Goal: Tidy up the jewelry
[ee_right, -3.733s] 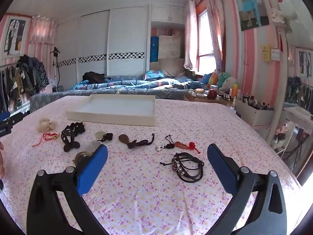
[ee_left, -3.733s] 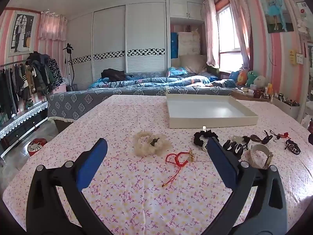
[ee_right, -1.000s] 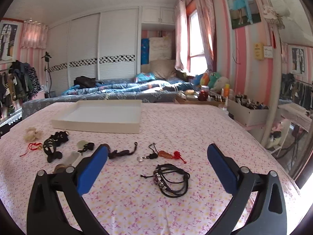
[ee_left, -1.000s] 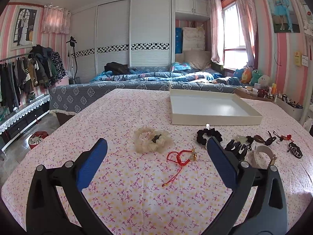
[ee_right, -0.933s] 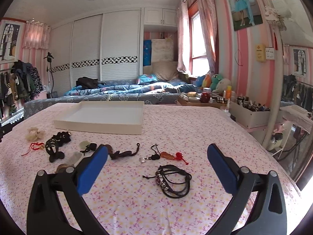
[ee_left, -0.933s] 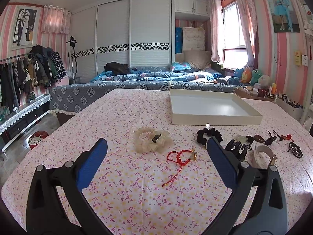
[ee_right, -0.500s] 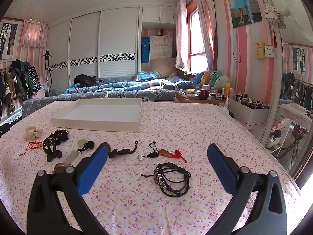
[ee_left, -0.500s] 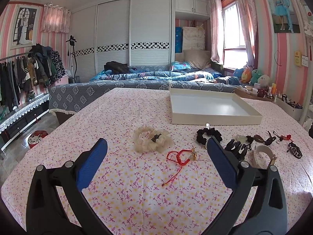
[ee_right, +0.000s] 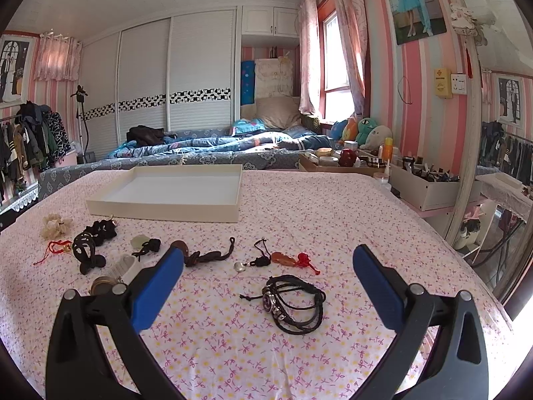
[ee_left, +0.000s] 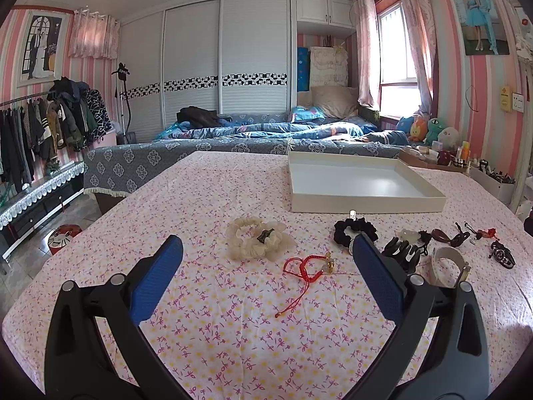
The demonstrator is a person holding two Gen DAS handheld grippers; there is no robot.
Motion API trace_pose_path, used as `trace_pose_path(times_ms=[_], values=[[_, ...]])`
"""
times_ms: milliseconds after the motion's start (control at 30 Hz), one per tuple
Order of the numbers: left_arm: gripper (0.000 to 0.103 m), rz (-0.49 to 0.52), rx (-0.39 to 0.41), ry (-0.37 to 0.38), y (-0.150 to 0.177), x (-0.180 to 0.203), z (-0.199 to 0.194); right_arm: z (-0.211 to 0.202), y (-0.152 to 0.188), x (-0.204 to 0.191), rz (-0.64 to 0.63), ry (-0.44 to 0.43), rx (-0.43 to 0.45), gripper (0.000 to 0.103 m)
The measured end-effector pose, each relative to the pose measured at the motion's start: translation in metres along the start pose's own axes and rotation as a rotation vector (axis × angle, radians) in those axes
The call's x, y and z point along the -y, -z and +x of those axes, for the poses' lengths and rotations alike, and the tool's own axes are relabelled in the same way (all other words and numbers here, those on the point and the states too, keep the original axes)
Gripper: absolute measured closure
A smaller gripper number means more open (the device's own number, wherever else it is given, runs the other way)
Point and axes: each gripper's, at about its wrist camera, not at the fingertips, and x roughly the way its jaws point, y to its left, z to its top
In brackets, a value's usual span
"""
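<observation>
Both claws are spread wide, holding nothing and hovering above the cloth, I'd guess so I can pick a first piece. Nearest my right gripper is the black cord bracelet; nearest my left gripper, the red string bracelet. Further out sits the cream scrunchie, then the white tray, still empty, presumably where everything goes.

No writing, label, brand or number can be read in either view. The yellow tag on the striped wall beside the socket bears a red mark, but it is too small to make out.
</observation>
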Motion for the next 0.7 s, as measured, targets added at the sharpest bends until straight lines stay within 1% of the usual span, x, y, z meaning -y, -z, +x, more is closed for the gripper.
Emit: trace_pose_path(times_ms=[700], values=[[0.003, -0.001, 0.0, -0.003, 0.0006, -0.001, -0.0023, -0.001, 0.0011, 0.0013, 0.007, 0.004, 0.008, 0.001]])
